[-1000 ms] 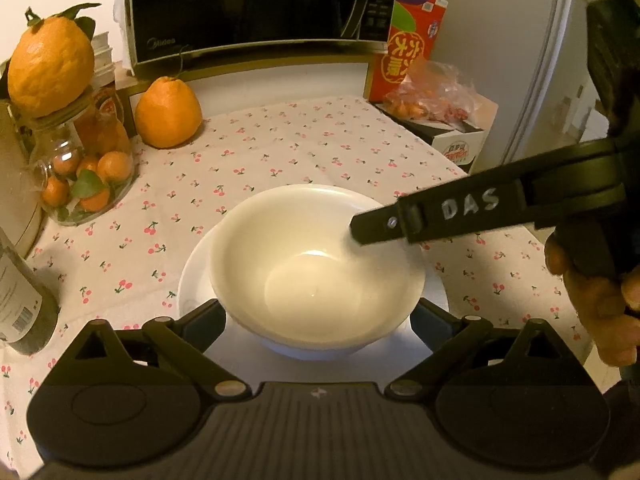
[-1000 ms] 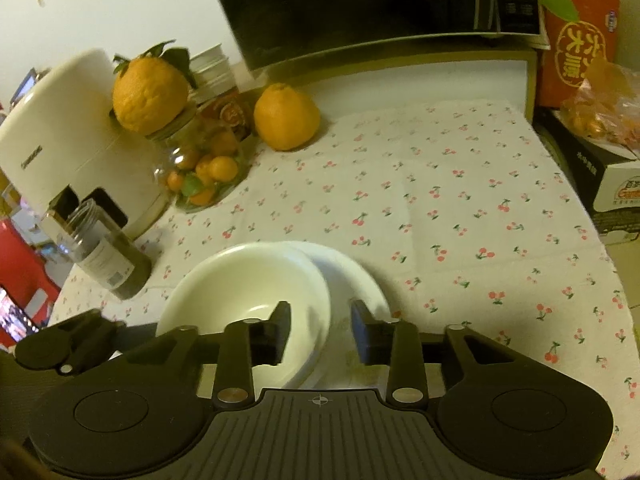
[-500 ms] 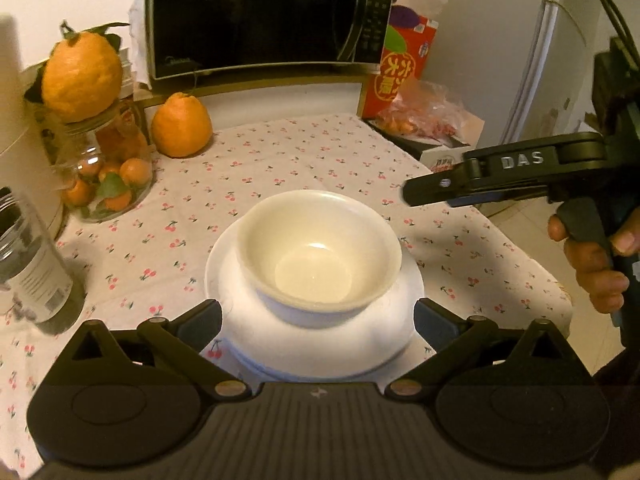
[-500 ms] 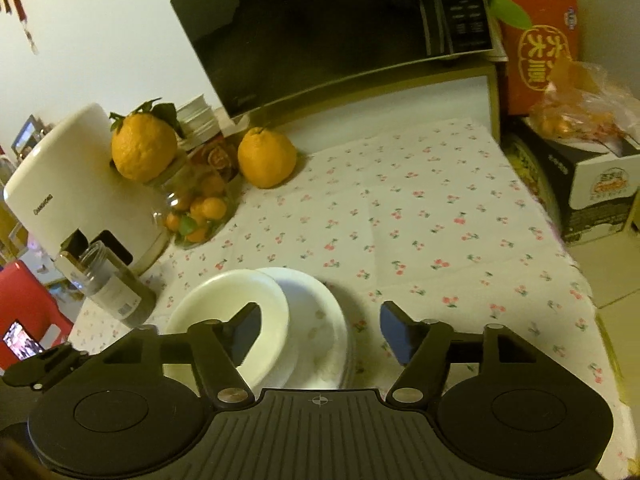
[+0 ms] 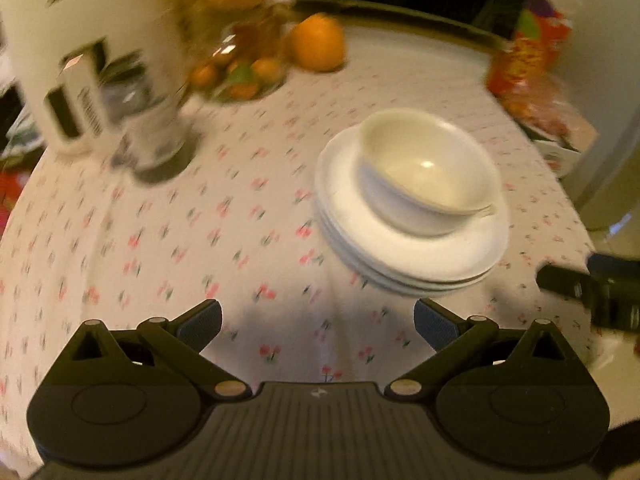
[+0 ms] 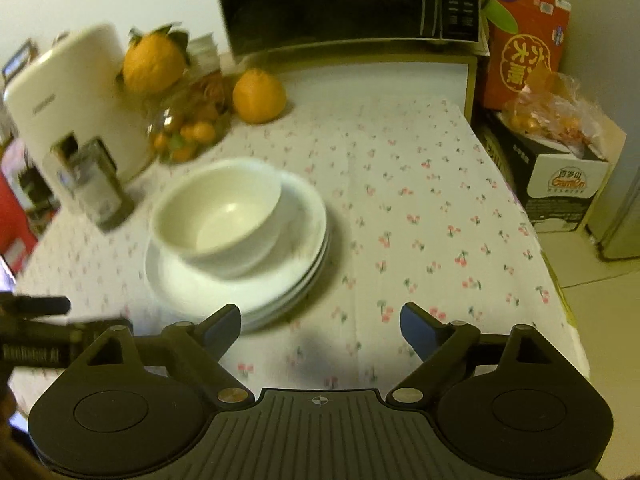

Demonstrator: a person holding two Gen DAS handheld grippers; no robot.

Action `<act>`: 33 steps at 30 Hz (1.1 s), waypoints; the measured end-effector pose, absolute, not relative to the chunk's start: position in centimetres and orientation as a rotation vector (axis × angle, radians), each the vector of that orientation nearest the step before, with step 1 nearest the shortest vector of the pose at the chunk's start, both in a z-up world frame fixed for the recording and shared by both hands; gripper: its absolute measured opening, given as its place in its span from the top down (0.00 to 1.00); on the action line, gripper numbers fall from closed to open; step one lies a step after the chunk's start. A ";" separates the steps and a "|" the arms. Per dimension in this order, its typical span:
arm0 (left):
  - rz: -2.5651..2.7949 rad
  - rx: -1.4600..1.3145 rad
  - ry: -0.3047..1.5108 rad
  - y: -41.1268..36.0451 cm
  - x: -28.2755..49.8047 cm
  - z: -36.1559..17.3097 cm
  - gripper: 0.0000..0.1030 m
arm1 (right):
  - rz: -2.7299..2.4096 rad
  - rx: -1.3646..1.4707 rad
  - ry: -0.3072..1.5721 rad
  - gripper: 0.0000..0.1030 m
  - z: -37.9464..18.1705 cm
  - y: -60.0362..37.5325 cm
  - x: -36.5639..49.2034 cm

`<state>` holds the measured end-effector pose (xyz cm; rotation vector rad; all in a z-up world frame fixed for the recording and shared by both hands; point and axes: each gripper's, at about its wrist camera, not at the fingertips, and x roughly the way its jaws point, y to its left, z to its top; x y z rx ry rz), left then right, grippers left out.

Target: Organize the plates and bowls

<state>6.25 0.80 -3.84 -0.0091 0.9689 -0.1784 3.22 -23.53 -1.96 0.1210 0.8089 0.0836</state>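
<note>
Bowl (image 6: 218,216) set on stacked plates (image 6: 280,292) left of centre; looks finished. Left gripper (image 5: 318,326) and right gripper (image 6: 320,326) spread wide, empty, near side.

- The left hand-held gripper (image 5: 318,326) is matte black, with a ribbed centre plate bearing a small white mark.
- Two rounded lobes carry embossed circles and triangular cut-outs.
- Silver pivot screws join its angled linkage arms.
- The right hand-held gripper (image 6: 320,326) matches it; blue pads (image 6: 414,326) line the fingers.
</note>
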 end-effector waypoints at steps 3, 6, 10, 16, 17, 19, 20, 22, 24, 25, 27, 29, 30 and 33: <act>-0.123 -0.029 0.998 0.8 6.1 -3.9 0.00 | 0.074 0.095 0.822 0.13 -2.5 -22.5 2.4; -0.089 -0.030 0.996 0.6 5.7 -3.7 0.00 | 0.055 0.103 0.844 0.11 -3.1 -21.8 2.0; -0.055 0.000 0.987 0.0 5.3 -3.6 0.00 | 0.018 0.103 0.838 0.07 -3.5 -21.1 1.8; -0.026 0.043 0.962 -0.5 4.7 -3.3 0.00 | -0.013 0.097 0.820 0.05 -3.5 -21.0 2.0; -0.024 0.047 0.958 -0.6 4.6 -3.3 0.00 | -0.018 0.101 0.818 0.05 -3.5 -21.1 2.0; -0.029 0.052 0.946 -0.8 4.5 -3.1 0.00 | -0.025 0.103 0.818 0.05 -3.6 -21.3 2.1; -0.032 0.053 0.939 -0.9 4.4 -3.1 0.00 | -0.027 0.103 0.818 0.05 -3.6 -21.3 2.2; -0.036 0.059 0.921 -1.1 4.2 -2.9 0.00 | -0.036 0.104 0.815 0.05 -3.7 -21.4 2.2; -0.038 0.073 0.902 -1.4 4.0 -2.8 0.00 | -0.044 0.105 0.811 0.05 -3.6 -21.5 2.2; -0.039 0.078 0.897 -1.5 4.0 -2.8 0.00 | -0.045 0.106 0.810 0.05 -3.6 -21.5 2.2; -0.043 0.084 0.890 -1.6 4.0 -2.7 0.00 | -0.046 0.109 0.805 0.05 -3.5 -21.5 2.2; -0.045 0.086 0.891 -1.7 3.9 -2.8 0.00 | -0.045 0.107 0.803 0.05 -3.5 -21.5 2.2; -0.045 0.084 0.891 -1.7 3.9 -2.8 0.00 | -0.045 0.106 0.802 0.05 -3.5 -21.5 2.2; -0.045 0.084 0.895 -1.7 3.9 -2.9 0.00 | -0.044 0.102 0.803 0.05 -3.5 -21.5 2.2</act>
